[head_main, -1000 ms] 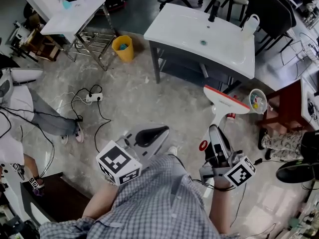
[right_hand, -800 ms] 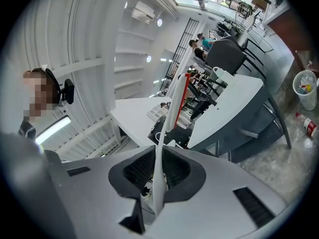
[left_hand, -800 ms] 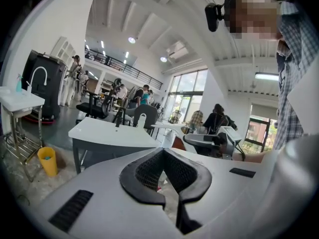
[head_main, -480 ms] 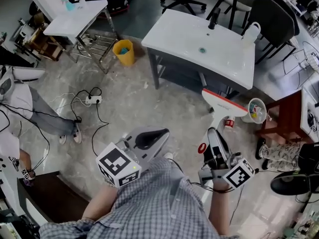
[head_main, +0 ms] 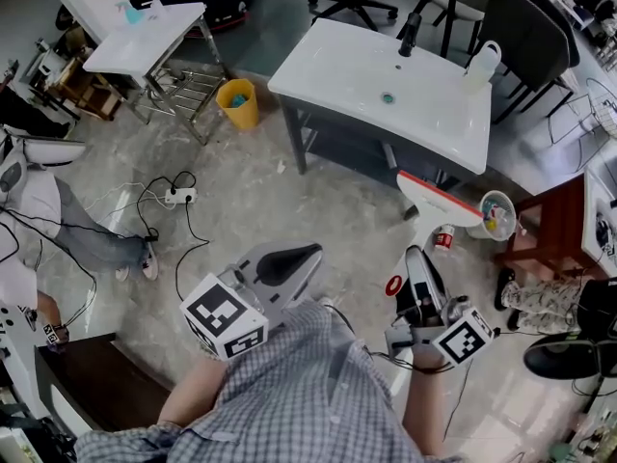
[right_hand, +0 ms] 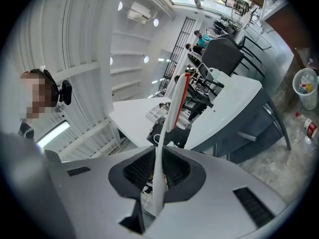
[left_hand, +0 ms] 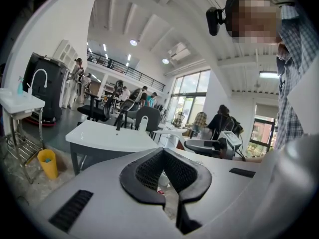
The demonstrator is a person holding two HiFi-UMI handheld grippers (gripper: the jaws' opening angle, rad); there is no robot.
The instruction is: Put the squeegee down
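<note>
The squeegee (head_main: pixel 439 202) has a white handle and a wide white blade with a red edge. My right gripper (head_main: pixel 414 252) is shut on the handle and holds the blade out in front, above the floor, just short of the white sink table (head_main: pixel 337 61). In the right gripper view the handle (right_hand: pixel 159 176) runs upright between the black pads of the right gripper (right_hand: pixel 161 152), with the red edge (right_hand: pixel 185 94) beyond. My left gripper (head_main: pixel 310 252) hangs at the left over the floor, shut with nothing in it. In its own view the left gripper (left_hand: pixel 163 154) shows its pad tips meeting.
On the sink table stand a black faucet (head_main: pixel 409 31) and a white bottle (head_main: pixel 479 65). A white bucket (head_main: pixel 496 216) and a red can (head_main: pixel 443 239) sit by a brown cabinet (head_main: pixel 554 222). A yellow bin (head_main: pixel 237 95), power strip (head_main: pixel 179 193) and a seated person (head_main: pixel 67 222) lie left.
Both grippers have drifted a little toward the sink table. The squeegee stays in the right gripper, held the same way. The left gripper stays shut and empty.
</note>
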